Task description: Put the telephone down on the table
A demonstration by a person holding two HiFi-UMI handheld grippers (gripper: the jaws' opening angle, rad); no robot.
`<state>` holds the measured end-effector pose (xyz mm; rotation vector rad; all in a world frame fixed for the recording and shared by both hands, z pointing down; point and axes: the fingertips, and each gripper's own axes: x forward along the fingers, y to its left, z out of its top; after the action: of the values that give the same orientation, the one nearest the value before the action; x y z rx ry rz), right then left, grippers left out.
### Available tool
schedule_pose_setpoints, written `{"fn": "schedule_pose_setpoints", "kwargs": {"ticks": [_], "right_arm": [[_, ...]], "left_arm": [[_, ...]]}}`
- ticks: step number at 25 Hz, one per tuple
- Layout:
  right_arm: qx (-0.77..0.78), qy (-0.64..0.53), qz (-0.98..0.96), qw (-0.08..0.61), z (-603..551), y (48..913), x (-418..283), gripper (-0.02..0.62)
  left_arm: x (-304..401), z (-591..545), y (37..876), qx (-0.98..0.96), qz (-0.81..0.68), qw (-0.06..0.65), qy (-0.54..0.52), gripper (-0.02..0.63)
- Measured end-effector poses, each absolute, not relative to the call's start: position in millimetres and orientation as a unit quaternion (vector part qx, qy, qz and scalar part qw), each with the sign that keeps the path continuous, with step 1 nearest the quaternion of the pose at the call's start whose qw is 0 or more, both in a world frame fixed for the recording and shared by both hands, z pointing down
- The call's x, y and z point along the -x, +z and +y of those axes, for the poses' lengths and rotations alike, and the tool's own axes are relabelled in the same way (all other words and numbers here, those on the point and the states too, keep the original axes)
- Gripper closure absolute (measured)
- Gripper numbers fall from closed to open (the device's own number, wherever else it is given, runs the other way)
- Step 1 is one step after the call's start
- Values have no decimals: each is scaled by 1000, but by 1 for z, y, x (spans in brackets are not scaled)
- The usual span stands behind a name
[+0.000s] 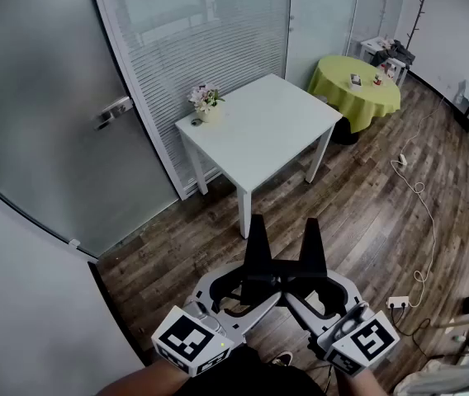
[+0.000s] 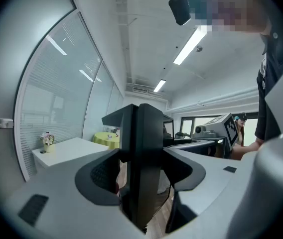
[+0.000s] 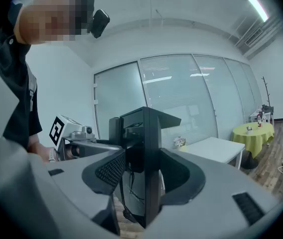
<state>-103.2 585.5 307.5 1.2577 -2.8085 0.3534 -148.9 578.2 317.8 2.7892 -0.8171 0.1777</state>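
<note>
Black telephone [image 1: 258,254] held over the floor [image 1: 367,221], short of the surface [image 1: 288,143].
The left hand-held gripper [image 1: 255,291] and right hand-held gripper [image 1: 314,291] each clamp one side of the telephone; the white surface lies at 12 o'clock, well apart.

The white bench [image 1: 276,130] is bare on top except at its left corner, where a flower pot [image 1: 208,104] and a small dark thing [image 1: 195,122] stand just beside the glass wall [image 1: 210,31]. The wooden floor [image 1: 358,221] before it lies open; a white cable [image 1: 423,200] trails at the right.
</note>
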Motion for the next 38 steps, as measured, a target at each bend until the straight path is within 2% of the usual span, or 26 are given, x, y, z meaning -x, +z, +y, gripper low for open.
{"fn": "schedule_pose_setpoints", "kwargs": {"ticks": [19,38], "right_arm": [[-414,127,-901,15,570,307,117,362],[-387,118,-915,6,473,300,31,360]], "left_arm": [[162,561,317,-955,-269,114,56,339],[77,468,310,-947,-297,109,61,339]]}}
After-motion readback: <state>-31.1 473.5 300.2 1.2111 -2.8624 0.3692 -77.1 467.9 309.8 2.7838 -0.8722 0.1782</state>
